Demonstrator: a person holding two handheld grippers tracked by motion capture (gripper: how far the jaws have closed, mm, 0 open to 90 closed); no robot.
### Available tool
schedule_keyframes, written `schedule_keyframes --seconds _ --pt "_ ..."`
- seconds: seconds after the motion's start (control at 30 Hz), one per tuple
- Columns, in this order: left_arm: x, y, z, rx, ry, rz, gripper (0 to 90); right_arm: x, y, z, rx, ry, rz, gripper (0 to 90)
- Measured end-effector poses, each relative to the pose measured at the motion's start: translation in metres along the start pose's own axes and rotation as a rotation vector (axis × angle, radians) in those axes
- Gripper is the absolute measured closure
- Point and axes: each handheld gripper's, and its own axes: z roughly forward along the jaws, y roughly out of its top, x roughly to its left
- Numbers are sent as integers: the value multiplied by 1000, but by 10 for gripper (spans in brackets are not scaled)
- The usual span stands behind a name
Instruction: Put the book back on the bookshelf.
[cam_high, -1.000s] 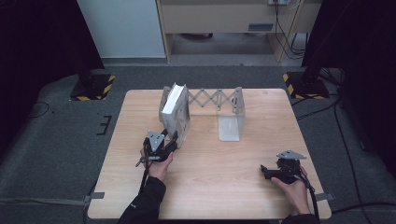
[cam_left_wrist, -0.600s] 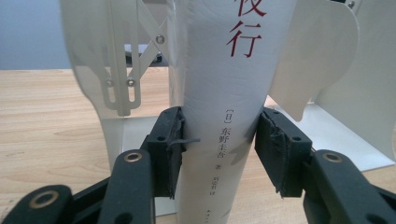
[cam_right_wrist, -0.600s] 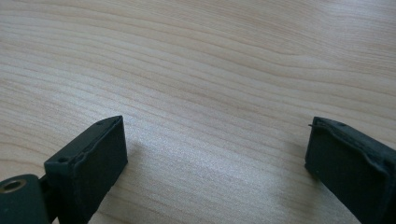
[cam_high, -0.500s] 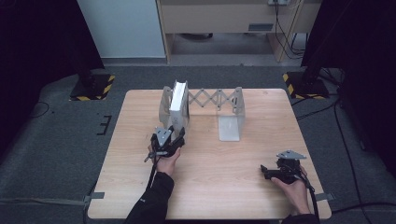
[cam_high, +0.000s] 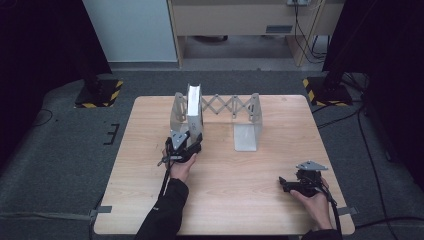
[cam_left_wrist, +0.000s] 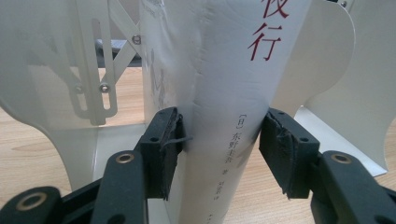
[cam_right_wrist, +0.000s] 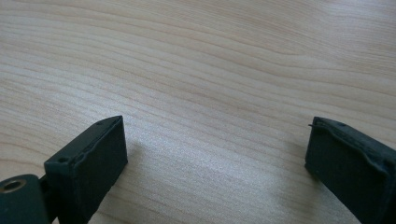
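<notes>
Both pads (cam_left_wrist: 163, 149) of the left gripper (cam_high: 186, 144) press on the white book (cam_high: 194, 107), one on each side of its spine, so the gripper is pinching it low down. From the left gripper view the spine faces the camera, with red and grey printed characters running down it. The book stands upright on its bottom edge, its long axis vertical, the spine turned to the person's side of the wooden table (cam_high: 150, 200).

It stands inside the expandable metal book rack (cam_high: 235, 107), at the left end, just beside the left end plate; whether it touches that plate cannot be told. The scissor lattice of the rack stretches to the right behind it, and the book is the one thing standing in the rack.

Over on the near right part of the table, well apart from the rack, the right gripper (cam_high: 290, 184) lies low on the wood with its pads (cam_right_wrist: 93, 163) spread wide and bare wood between them.
</notes>
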Motion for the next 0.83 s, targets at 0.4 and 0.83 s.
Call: schedule_keyframes --seconds 0.4,0.83 --pt "14 -6 -44 115 -146 -36 392 0 0 0 0 0 0 59" --pt "71 -42 -108 240 -92 -37 269 0 0 0 1 2 -1 57"
